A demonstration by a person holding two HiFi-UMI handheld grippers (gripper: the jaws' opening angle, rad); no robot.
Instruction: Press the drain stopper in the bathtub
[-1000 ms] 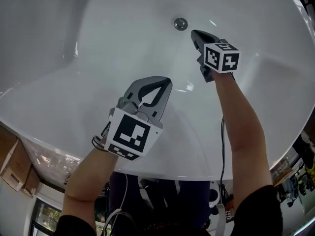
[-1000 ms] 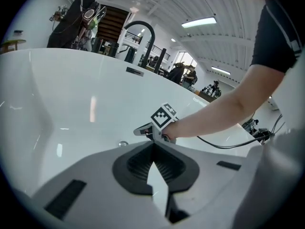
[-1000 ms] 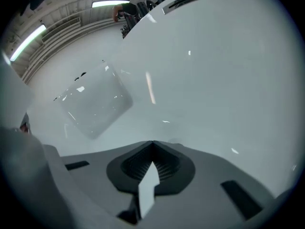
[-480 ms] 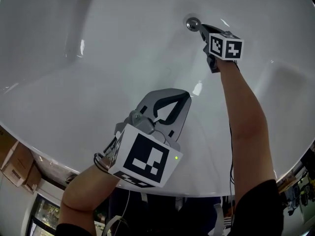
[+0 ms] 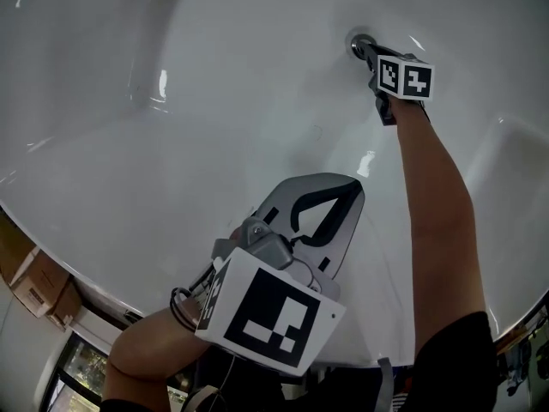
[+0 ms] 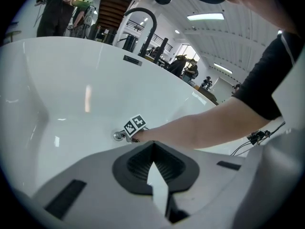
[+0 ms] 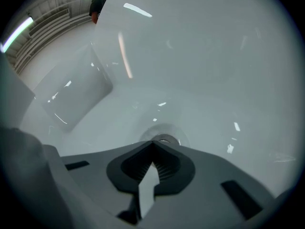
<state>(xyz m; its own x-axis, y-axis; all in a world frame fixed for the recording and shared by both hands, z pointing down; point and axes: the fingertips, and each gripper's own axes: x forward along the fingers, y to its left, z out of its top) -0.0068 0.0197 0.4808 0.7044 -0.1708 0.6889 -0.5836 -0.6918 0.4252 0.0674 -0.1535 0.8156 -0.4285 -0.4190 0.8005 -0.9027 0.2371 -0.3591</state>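
Both closed on nothing, the right gripper (image 5: 367, 48) is arriving tip-first at the drain stopper (image 5: 358, 42) on the bathtub (image 5: 171, 144) floor, so the press looks to be starting, while the left gripper (image 5: 333, 179) is hanging back near the rim.

no readable text, labels or numbers anywhere in view.
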